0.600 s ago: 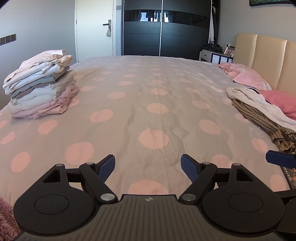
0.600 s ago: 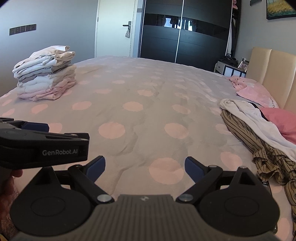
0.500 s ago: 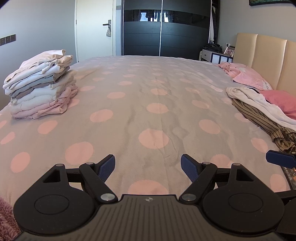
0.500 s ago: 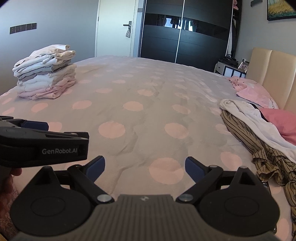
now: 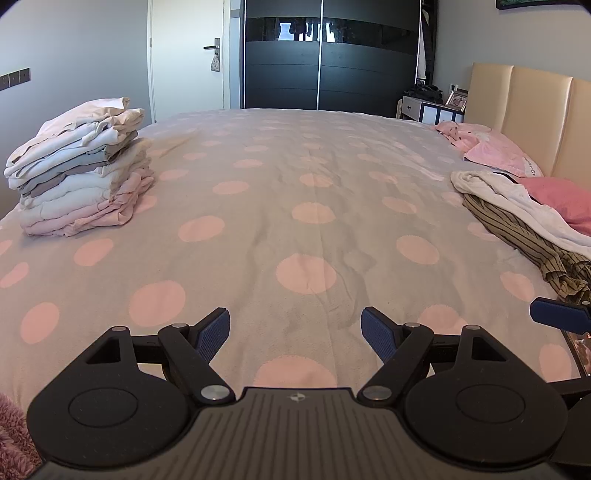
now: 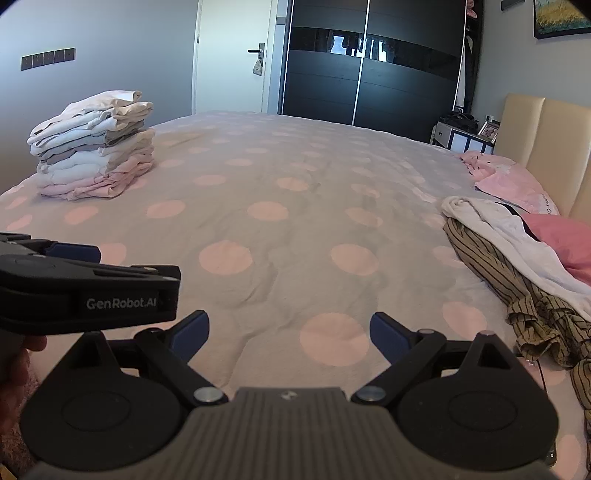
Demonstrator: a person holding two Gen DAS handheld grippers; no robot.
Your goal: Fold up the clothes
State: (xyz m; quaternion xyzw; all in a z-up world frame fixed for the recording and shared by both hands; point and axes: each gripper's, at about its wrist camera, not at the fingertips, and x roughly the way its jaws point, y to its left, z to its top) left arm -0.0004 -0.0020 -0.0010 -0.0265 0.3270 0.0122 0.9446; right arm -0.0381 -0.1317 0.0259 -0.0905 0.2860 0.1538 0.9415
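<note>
Left wrist view: your left gripper (image 5: pixel 295 332) has its jaws released, nothing in them. Tall stack of folded white and pink clothes (image 5: pixel 83 173) sits at 10 o'clock on the grey pink-dotted bed (image 5: pixel 295 192), so most looks done.

Right wrist view: right gripper (image 6: pixel 288 332) jaws released too. Crumpled brown striped garment (image 6: pixel 517 284) under a white one (image 6: pixel 517 236) at 3 o'clock, long axis running 12 to 5, still unfolded.

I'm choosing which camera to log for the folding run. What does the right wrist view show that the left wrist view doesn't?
Only the right wrist view shows the left gripper from the side, its printed name, and a framed picture on the wall. Only the left wrist view shows fuzzy pink fabric at its bottom corner. Both show the folded stack, the unfolded striped garment, the white garment and the spotted bedspread.
</note>
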